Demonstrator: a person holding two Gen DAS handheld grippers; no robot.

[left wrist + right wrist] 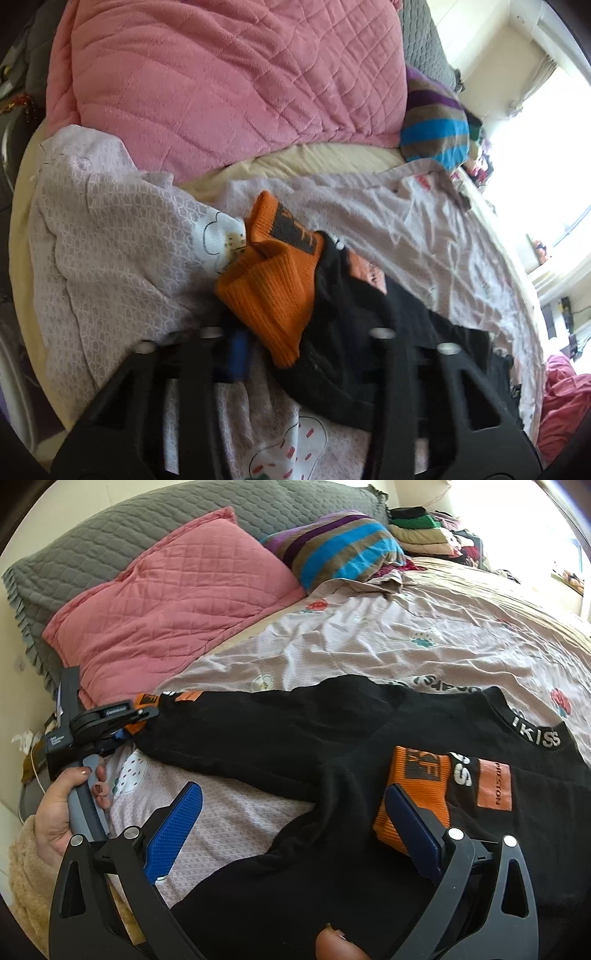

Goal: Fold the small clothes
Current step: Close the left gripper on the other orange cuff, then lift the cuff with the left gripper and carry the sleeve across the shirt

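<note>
Right wrist, black top (295,731) sleeve pointing left

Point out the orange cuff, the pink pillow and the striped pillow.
orange cuff (266,295), left wrist view, ribbed middle.
pink pillow (173,605), right wrist view, quilted centre.
striped pillow (340,550), right wrist view, blue stripe.

The black sweater (295,746) carried "IKISS" in white on its collar band (535,734). An orange patch (494,788) at the right read "PRESTON". Partial pale letters showed on the bed sheet (406,635) beyond the garment, not readable.
</note>
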